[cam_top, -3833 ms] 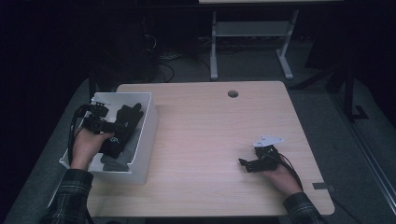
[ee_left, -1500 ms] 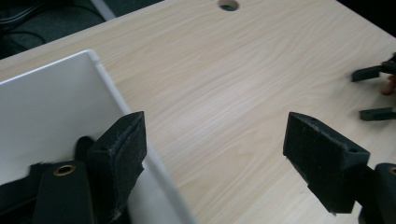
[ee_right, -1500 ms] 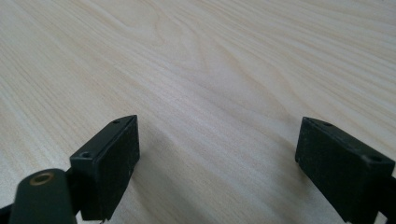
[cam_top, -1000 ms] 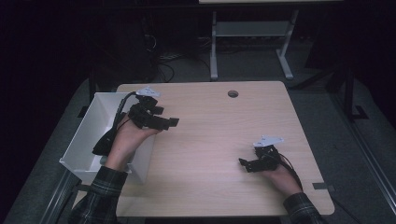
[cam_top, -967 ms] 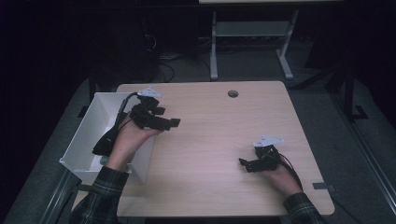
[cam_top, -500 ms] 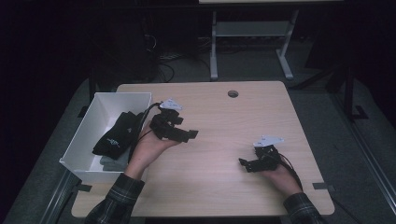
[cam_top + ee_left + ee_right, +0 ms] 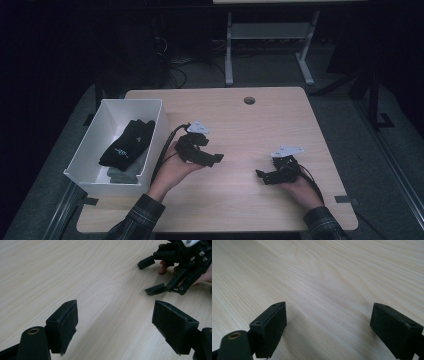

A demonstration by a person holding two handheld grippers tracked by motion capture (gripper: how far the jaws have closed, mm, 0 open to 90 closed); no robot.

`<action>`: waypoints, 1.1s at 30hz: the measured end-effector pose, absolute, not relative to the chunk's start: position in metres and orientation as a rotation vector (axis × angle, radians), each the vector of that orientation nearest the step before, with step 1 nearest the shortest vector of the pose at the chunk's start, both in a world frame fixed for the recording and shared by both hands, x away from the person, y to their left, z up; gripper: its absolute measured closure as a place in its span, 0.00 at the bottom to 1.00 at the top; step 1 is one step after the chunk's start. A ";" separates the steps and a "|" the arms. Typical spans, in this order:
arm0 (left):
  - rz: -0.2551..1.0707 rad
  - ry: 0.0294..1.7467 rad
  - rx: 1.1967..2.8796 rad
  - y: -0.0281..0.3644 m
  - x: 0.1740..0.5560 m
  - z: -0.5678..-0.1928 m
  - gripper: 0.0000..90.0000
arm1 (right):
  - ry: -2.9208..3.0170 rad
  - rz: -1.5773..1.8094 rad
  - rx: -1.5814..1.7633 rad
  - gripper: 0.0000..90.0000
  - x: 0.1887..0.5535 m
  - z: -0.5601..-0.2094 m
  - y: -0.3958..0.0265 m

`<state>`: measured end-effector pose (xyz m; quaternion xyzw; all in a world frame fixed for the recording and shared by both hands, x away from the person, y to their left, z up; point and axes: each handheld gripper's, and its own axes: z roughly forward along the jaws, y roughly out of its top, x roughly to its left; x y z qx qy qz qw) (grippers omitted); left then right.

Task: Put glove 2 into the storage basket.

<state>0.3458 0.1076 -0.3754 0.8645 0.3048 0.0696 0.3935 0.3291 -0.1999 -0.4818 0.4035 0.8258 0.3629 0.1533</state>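
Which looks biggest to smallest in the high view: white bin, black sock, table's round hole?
1. White bin
2. Black sock, lying inside the bin
3. Round hole, far side of the table, so slightly shrunk by distance

- A bin [image 7: 150, 107] sits at the left edge of the worktop [image 7: 260, 125], in the left half of the frame.
- Socks [image 7: 127, 142] lie inside the bin.
- The left gripper [image 7: 212, 159] is just right of the bin, near centre.
- The right gripper [image 7: 262, 176] is lower right, well apart from it.
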 end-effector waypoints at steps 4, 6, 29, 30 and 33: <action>0.183 0.757 2.205 0.103 0.343 -0.383 0.22 | 2.368 1.041 1.156 0.15 0.329 -0.482 -0.200; 0.192 0.742 2.213 0.101 0.342 -0.388 0.22 | 2.368 1.040 1.156 0.15 0.329 -0.482 -0.200; 0.181 0.686 2.304 0.084 0.334 -0.447 0.17 | 2.369 1.040 1.157 0.15 0.329 -0.482 -0.200; 0.183 0.684 2.308 0.084 0.335 -0.449 0.17 | 2.369 1.040 1.157 0.15 0.329 -0.482 -0.200; 0.192 0.690 2.308 0.084 0.334 -0.457 0.17 | 2.369 1.040 1.156 0.15 0.329 -0.482 -0.200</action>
